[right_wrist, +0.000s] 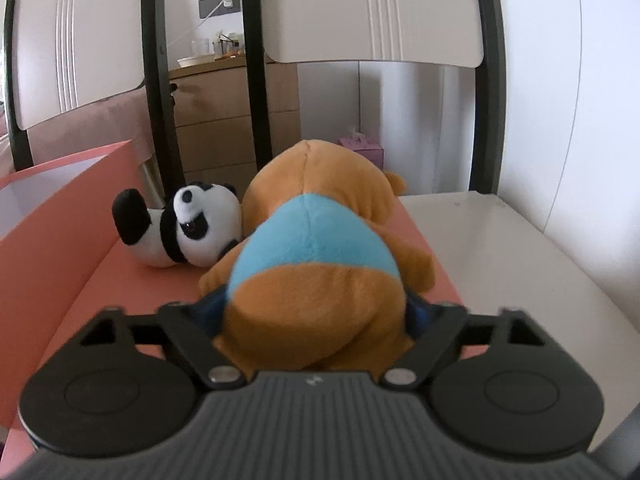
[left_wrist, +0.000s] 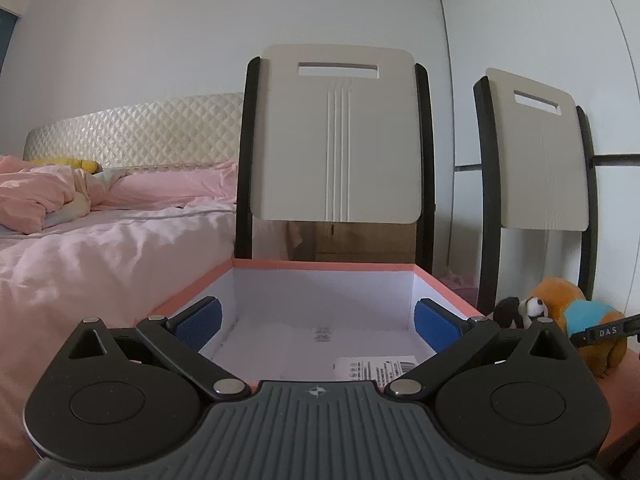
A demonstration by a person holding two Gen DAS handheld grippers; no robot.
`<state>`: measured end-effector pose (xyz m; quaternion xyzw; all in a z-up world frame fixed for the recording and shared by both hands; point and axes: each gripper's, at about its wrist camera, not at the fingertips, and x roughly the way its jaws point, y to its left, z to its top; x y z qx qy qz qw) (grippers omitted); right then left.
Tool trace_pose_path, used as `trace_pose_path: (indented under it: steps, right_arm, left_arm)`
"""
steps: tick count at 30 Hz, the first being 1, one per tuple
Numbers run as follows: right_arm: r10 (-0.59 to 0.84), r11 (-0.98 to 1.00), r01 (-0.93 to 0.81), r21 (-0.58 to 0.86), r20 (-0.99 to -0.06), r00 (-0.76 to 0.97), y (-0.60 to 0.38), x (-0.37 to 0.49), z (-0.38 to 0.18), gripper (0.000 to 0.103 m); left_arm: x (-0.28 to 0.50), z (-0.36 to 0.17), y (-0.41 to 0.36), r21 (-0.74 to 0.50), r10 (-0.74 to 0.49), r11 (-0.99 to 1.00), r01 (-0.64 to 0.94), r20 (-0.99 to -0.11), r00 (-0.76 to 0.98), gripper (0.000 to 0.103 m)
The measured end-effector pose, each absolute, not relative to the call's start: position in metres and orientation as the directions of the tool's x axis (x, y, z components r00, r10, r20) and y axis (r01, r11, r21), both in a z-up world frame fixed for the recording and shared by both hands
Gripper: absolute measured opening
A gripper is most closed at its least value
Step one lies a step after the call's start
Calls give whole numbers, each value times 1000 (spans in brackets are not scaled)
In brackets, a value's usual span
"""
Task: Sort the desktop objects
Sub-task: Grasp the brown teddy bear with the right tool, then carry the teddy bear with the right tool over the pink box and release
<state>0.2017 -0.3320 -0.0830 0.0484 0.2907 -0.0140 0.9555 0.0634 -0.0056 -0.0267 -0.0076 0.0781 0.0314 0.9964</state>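
Note:
A brown plush bear [right_wrist: 316, 248] in a light blue shirt lies face down on a pink surface [right_wrist: 132, 284]. My right gripper [right_wrist: 316, 312] is shut on its rump, a blue pad pressed into each side. A small plush panda [right_wrist: 192, 224] lies on its side against the bear's head. To their left stands an open pink box [right_wrist: 60, 220]. In the left wrist view my left gripper [left_wrist: 316, 326] stands open over that box [left_wrist: 320, 265], with nothing between its blue pads [left_wrist: 198, 324]. The white inside holds only paper labels. The bear [left_wrist: 560, 300] and panda [left_wrist: 516, 312] show at the right.
Two white-backed chairs [left_wrist: 336, 140] [left_wrist: 540, 152] stand close behind the box and the toys. A bed with pink bedding [left_wrist: 100, 240] lies to the left. A white tabletop [right_wrist: 500, 264] extends to the right of the pink surface. A wooden drawer unit [right_wrist: 224, 112] stands behind.

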Motion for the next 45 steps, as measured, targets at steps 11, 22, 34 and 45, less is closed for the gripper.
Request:
trace_pose_path:
  steps: [11,22,34,45]
  right_arm:
    - [-39,988,110,105,-524,851,-347,178,-67,74]
    - [-51,978,139,158,-463,885,-358,152,-51,74]
    - [-41,987,92,129,-352,935,-337,147,-27,74]
    - [46,991,-5,135,-302,952,-284,159,-13,74]
  left_arm:
    - [59,-28,-8,-18,74,997,-77,-147,986,103]
    - [57,-30,-11,-4,80,997,-81,-144,986,103]
    - [58,-30,-14,24,85,996,-82,-160,983,103]
    - [58,-31,-13,45,95,995,-89,-159,983,103]
